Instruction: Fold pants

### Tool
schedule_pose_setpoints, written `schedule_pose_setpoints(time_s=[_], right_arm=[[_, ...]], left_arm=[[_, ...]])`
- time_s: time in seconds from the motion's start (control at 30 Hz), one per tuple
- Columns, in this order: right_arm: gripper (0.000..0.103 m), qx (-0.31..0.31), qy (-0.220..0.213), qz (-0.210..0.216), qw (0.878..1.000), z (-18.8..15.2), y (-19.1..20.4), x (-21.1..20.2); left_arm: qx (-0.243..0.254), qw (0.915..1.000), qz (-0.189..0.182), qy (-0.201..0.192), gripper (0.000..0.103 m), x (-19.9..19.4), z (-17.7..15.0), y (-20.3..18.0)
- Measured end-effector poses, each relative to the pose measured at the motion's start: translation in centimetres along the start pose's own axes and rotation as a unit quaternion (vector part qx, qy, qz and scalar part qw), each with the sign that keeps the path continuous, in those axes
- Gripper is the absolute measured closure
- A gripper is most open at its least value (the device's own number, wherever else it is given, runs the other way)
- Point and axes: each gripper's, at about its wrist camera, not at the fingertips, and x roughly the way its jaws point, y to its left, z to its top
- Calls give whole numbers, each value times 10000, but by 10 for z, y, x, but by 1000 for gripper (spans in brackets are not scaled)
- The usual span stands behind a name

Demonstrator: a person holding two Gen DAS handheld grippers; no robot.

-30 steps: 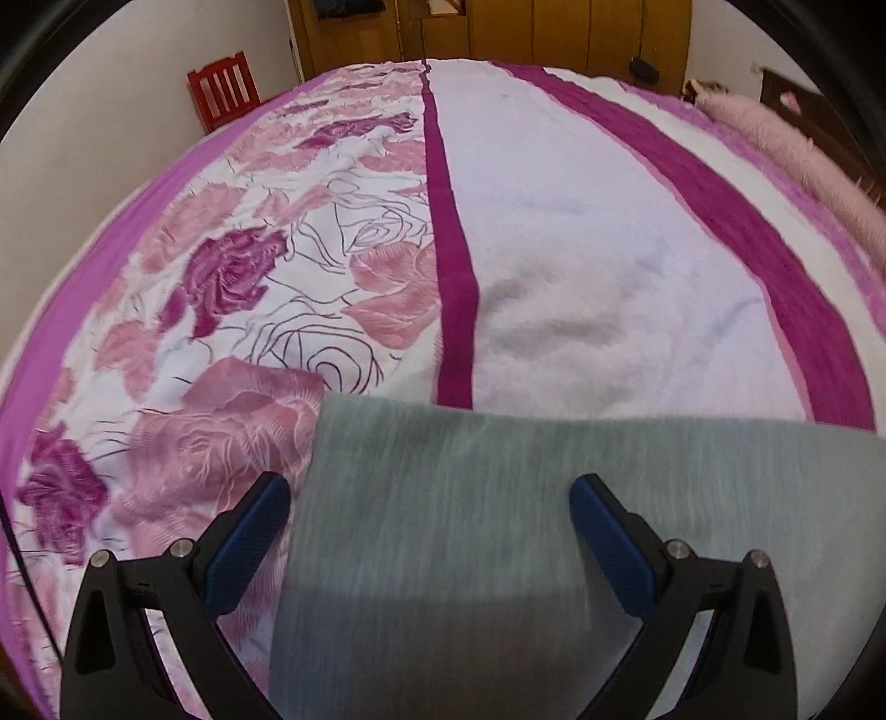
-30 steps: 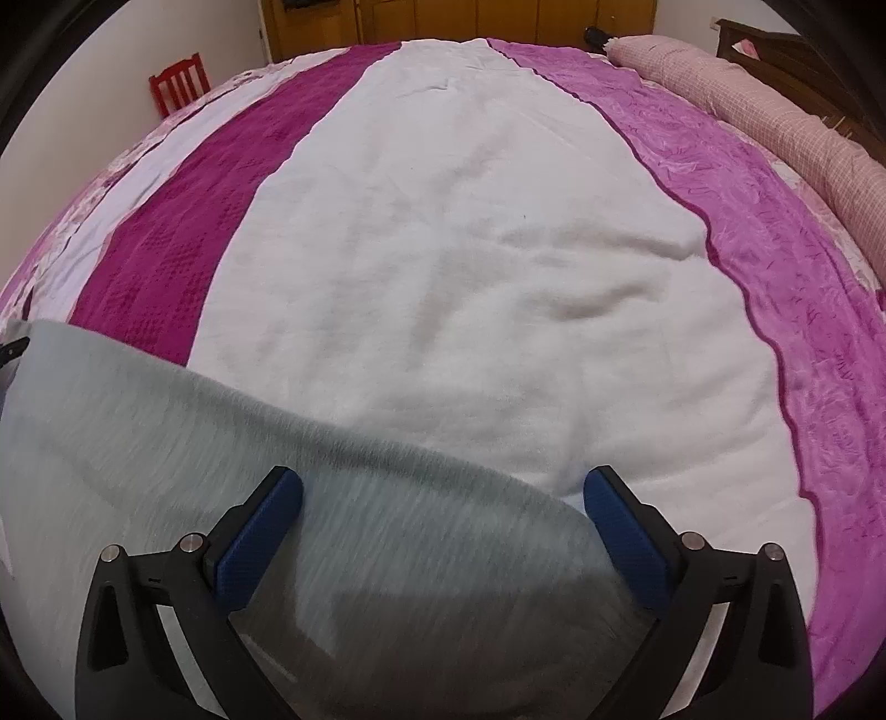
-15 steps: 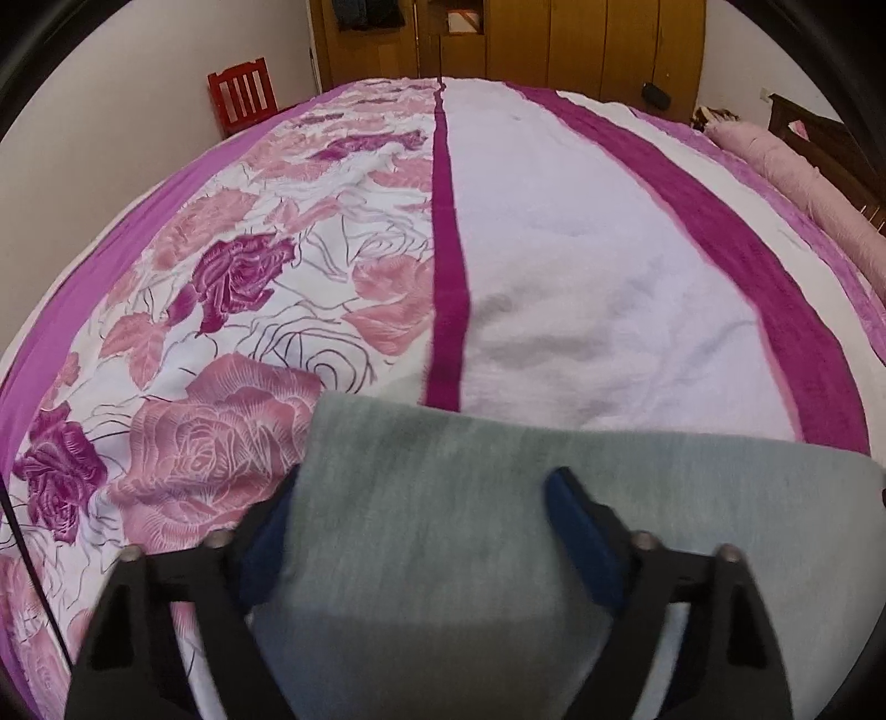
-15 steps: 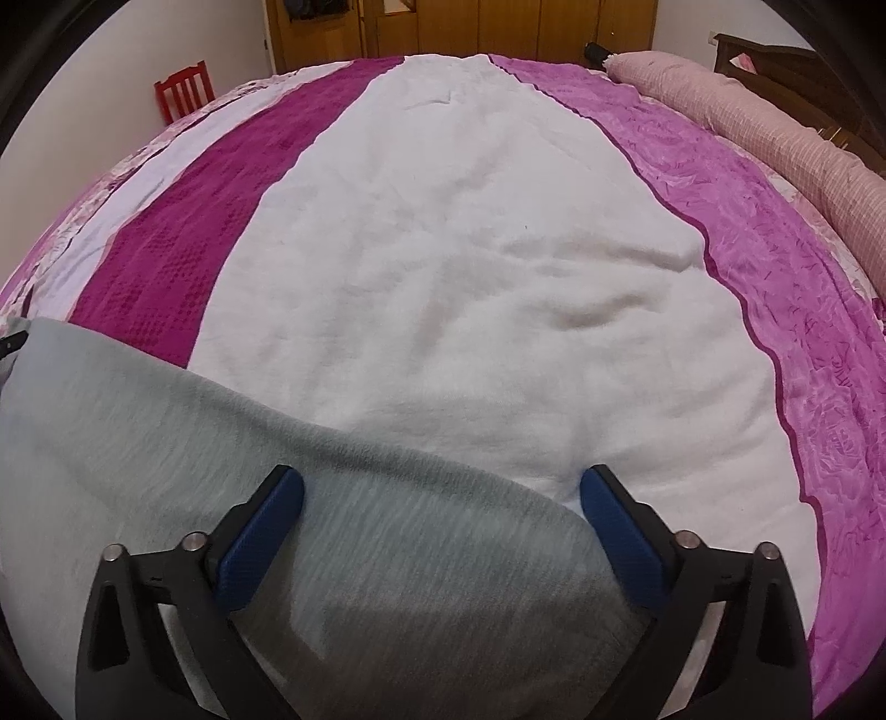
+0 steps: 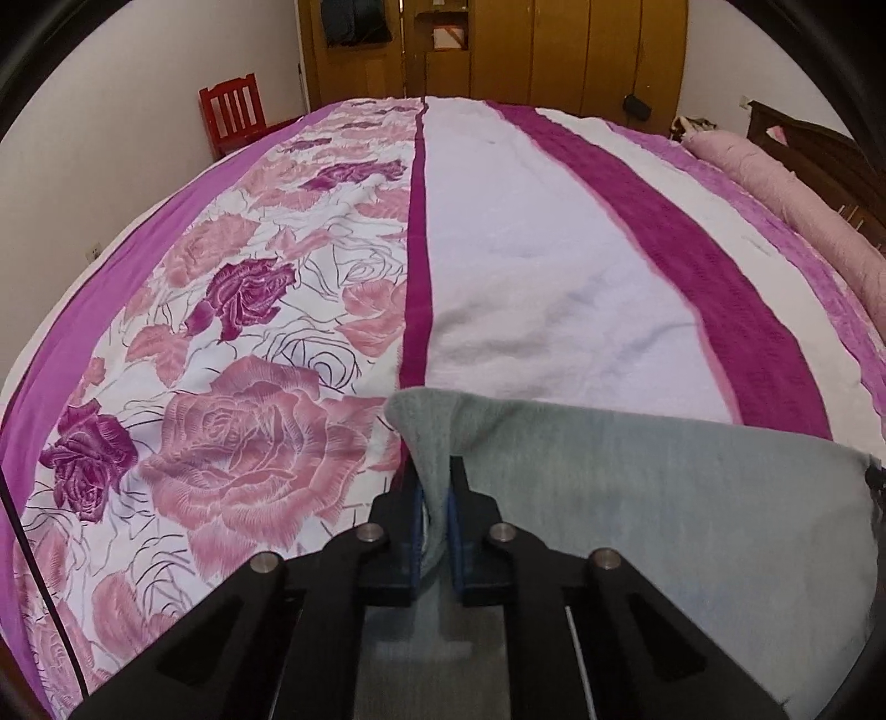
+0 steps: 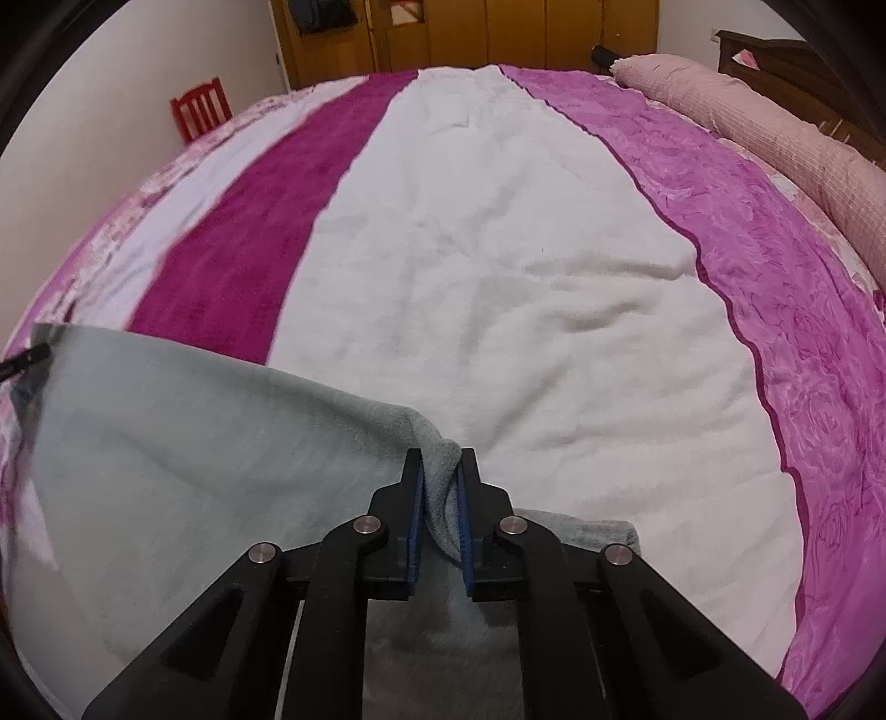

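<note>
Two grippers: each pinches one end of the same far edge of the grey pants, and both have just been closing.
Pants [image 5: 637, 498]: grey knit, lying at the near side of the bed, the gripped edge raised off the cover.
Pants edge: it runs from the left gripper's pinch to the right gripper's; the cloth between them shows soft creases.
Left gripper [image 5: 434, 498]: clenched on the pants' left corner; a fold of cloth stands up between the blue pads.
Right gripper [image 6: 441, 487]: clenched on the pants' [image 6: 194, 443] right corner, cloth bunched between the pads.
Bed [image 6: 498, 277]: wide cover with white, magenta and rose-print bands; open and flat beyond the pants.
Left margin: the rose print [image 5: 238, 443] lies beside the left gripper, the cover's edge further out.
Right margin: a purple band [image 6: 775, 277], then a pink bolster [image 6: 775, 127] at the bed's far right.
Far end: a wooden wardrobe [image 5: 554, 50] and a red chair [image 5: 232, 111] stand beyond the bed.
</note>
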Motion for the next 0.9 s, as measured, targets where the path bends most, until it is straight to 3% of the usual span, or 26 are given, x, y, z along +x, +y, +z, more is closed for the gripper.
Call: schedule_pose_setpoints(time_s=[0.4,0.9], right_arm=[[93,61,-405,211,9989,-13,11,-53],[93,97,-719,385,9966,-58,21,-113]], left_arm=[[-211,9988,-215,-382,96,-52,-15,8],[-248,9962,-165,-819,96,-129,-67,15]])
